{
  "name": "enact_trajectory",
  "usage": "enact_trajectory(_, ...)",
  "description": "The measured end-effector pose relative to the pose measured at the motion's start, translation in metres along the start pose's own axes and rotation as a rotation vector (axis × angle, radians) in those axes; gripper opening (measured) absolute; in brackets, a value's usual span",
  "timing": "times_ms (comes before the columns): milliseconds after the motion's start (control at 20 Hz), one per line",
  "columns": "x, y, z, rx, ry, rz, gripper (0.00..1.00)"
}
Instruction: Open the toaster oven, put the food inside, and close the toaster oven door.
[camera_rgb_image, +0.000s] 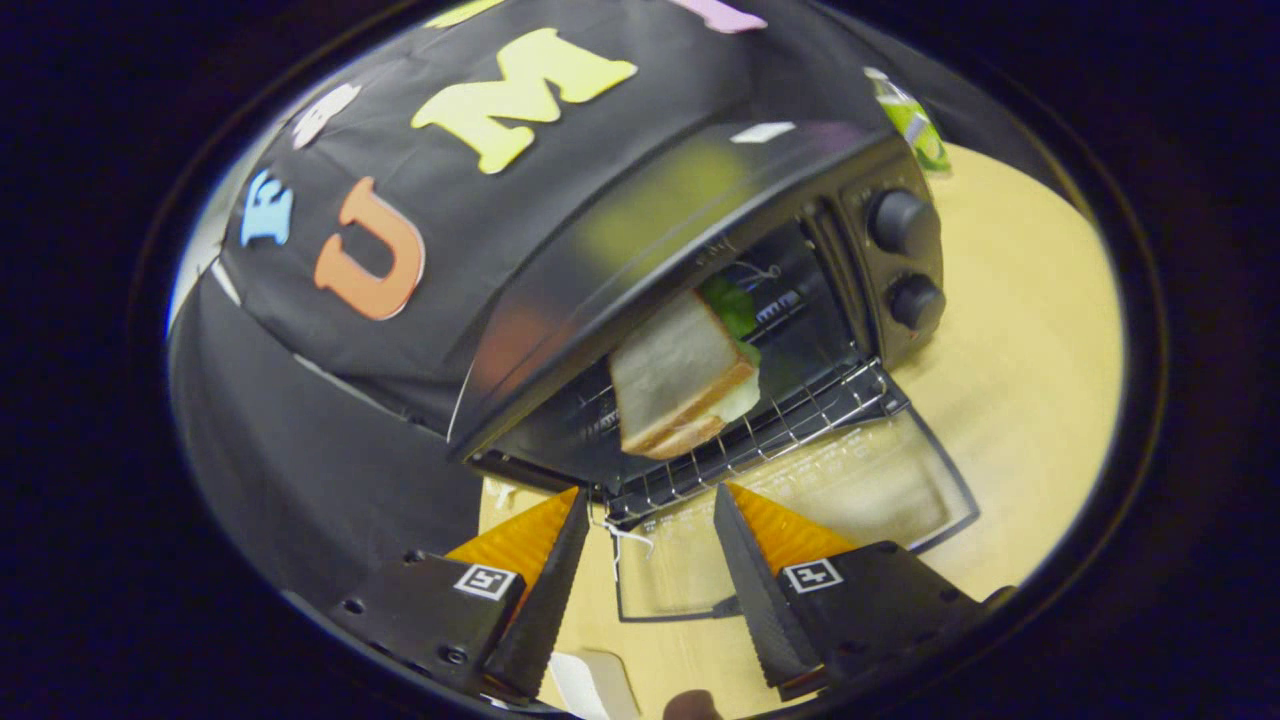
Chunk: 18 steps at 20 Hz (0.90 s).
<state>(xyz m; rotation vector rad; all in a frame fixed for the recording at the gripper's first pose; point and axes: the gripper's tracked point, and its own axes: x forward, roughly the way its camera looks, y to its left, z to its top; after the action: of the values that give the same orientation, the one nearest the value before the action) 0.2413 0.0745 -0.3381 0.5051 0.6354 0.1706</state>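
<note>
Wooden table (1020, 330) — sandwich (680, 375) in toaster oven (700, 260); gripper (650, 510) apart, empty

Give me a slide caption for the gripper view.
Open gripper above the lowered door; sandwich resting on the toaster oven rack.

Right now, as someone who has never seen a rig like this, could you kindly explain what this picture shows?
This is a camera riding on a handheld gripper and looking forward along its two jaws, the black and orange wedges at the bottom. A person carries it; there is no robot arm. The jaws stand open and hold nothing. Just ahead of them a toaster oven sits on a pale table, its glass door folded down flat. A sandwich rests on the wire rack inside. Two knobs are on the oven's front, and a green packet lies beyond it.
</note>
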Motion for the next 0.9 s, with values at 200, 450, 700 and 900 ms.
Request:
enact_trajectory(200,-0.044,-0.002,-0.004,-0.312,-0.046,-0.057,0.89)
enact_trajectory(450,-0.096,0.013,-0.014,-0.453,-0.106,-0.062,0.9)
enact_trajectory(700,-0.106,-0.001,-0.052,-0.502,-0.069,-0.096,0.9)
enact_trajectory(900,-0.096,-0.035,-0.087,-0.517,-0.015,-0.157,0.9)
